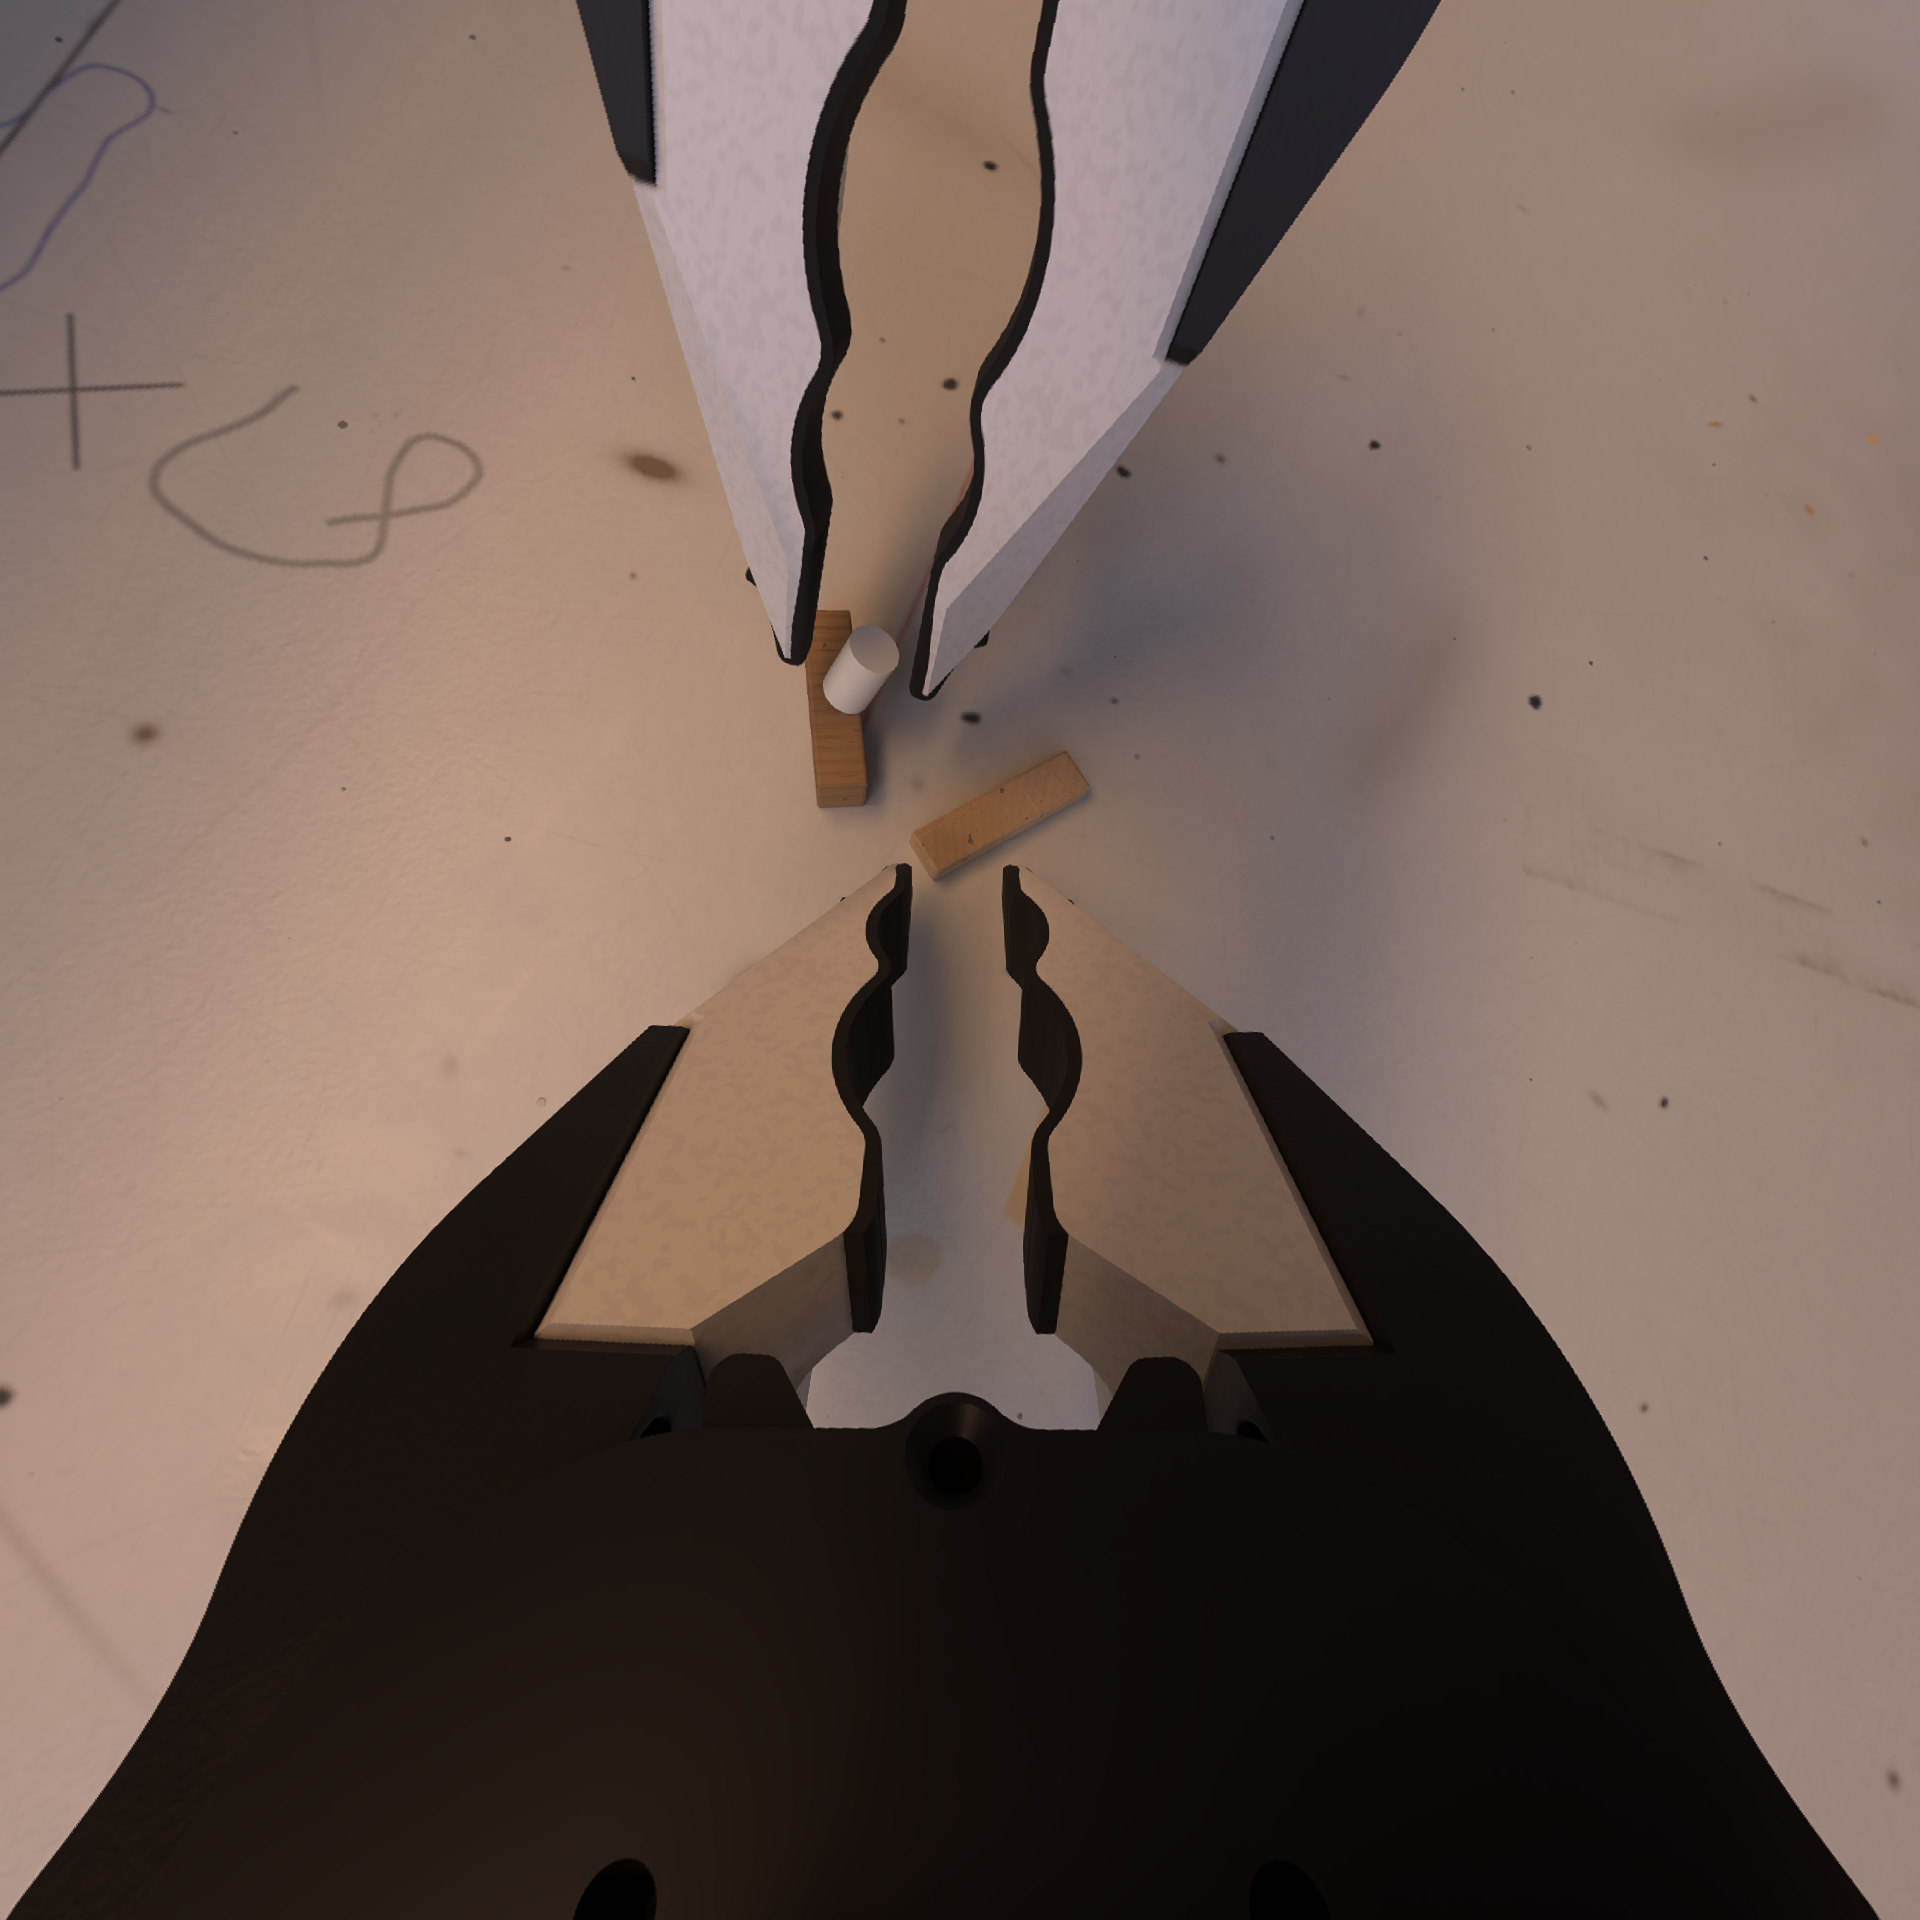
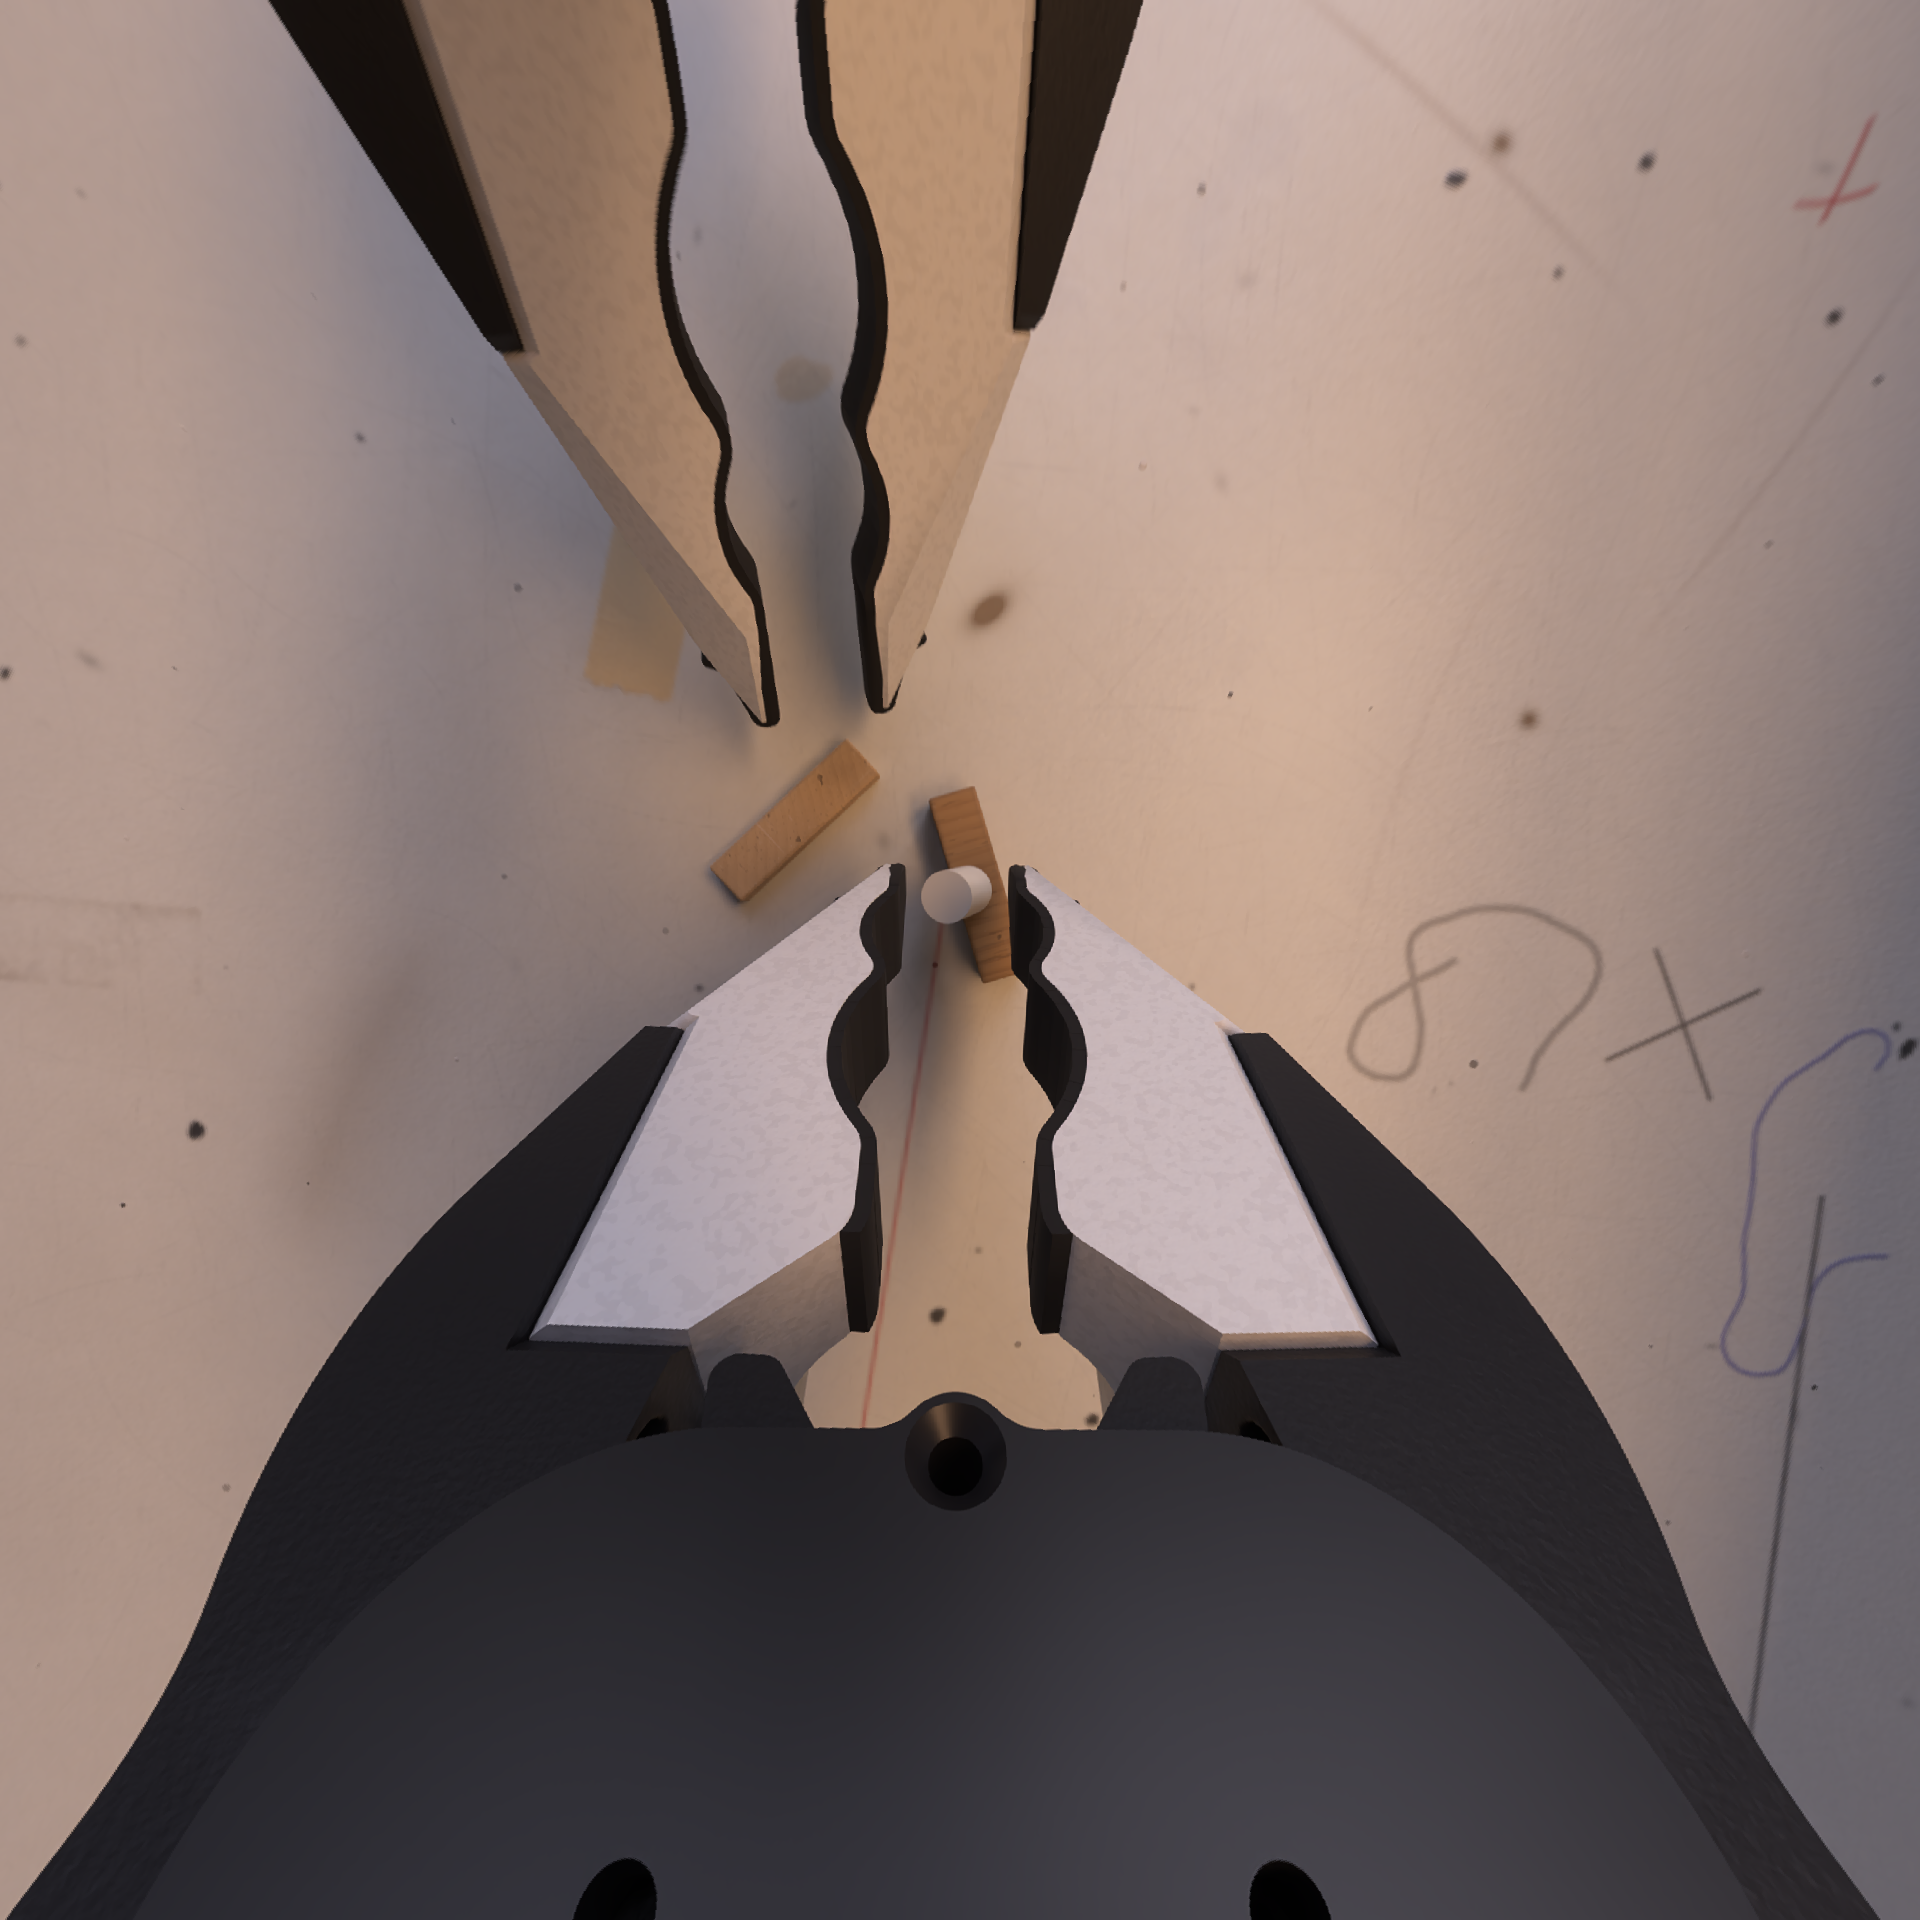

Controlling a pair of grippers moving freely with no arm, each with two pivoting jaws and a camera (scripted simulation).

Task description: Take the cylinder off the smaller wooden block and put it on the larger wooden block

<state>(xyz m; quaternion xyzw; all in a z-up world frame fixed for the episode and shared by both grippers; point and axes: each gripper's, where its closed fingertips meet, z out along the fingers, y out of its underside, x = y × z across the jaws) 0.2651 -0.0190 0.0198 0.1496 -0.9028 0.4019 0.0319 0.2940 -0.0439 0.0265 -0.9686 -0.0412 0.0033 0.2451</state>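
A small white cylinder (image 1: 860, 673) stands on the smaller wooden block (image 1: 840, 764), which lies on the pale table. The larger wooden block (image 1: 1000, 814) lies flat just beside it, at an angle. My right gripper (image 2: 956, 881) is open, its fingertips on either side of the cylinder (image 2: 952, 896) with a gap on each side; the smaller block (image 2: 958, 826) runs under it. My left gripper (image 1: 956, 878) is open and empty, with its tips just short of the larger block (image 2: 795, 821). The two grippers face each other: the right (image 1: 860, 675), the left (image 2: 823, 715).
The table (image 1: 312, 935) bears pen scribbles, a cross mark and dark specks. A strip of beige tape (image 2: 629, 649) sticks to it beside the left gripper's finger. A thin red line runs under the right gripper.
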